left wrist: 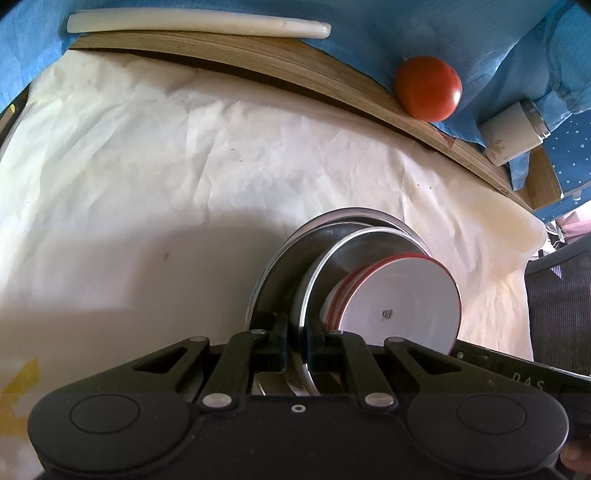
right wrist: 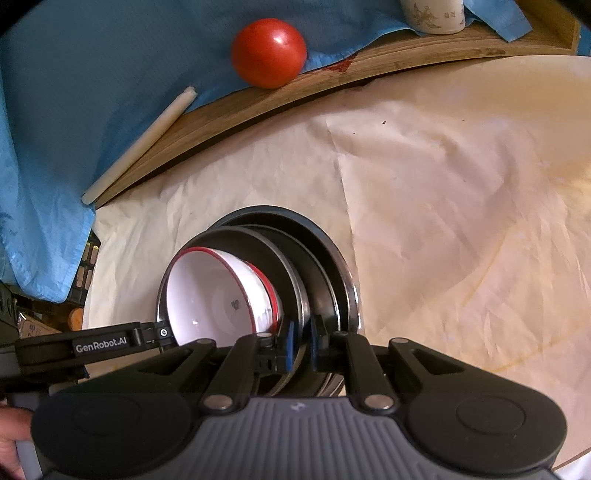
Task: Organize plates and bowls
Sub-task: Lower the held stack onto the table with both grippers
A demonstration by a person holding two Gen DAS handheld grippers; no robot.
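Left wrist view: left gripper [left wrist: 295,345] clamped tight on rim of steel plate [left wrist: 332,258]; right gripper [right wrist: 300,345] pinching same stack's rim; white red-rimmed bowl [right wrist: 218,299] nested inside, on white paper [left wrist: 147,166]; tomato [right wrist: 269,52], cup [left wrist: 511,134] beyond on blue cloth [right wrist: 92,74]

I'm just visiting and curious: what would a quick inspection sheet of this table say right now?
Surface: round table under creased white paper.
Job's things: nested steel plates holding red-rimmed white bowls.
Clutter: red tomato, white candle-like stick, white patterned cup, blue cloth.
Grippers: left gripper and right gripper each shut on a steel plate rim.
Cables: nothing seen.
Surroundings: dark mesh chair.
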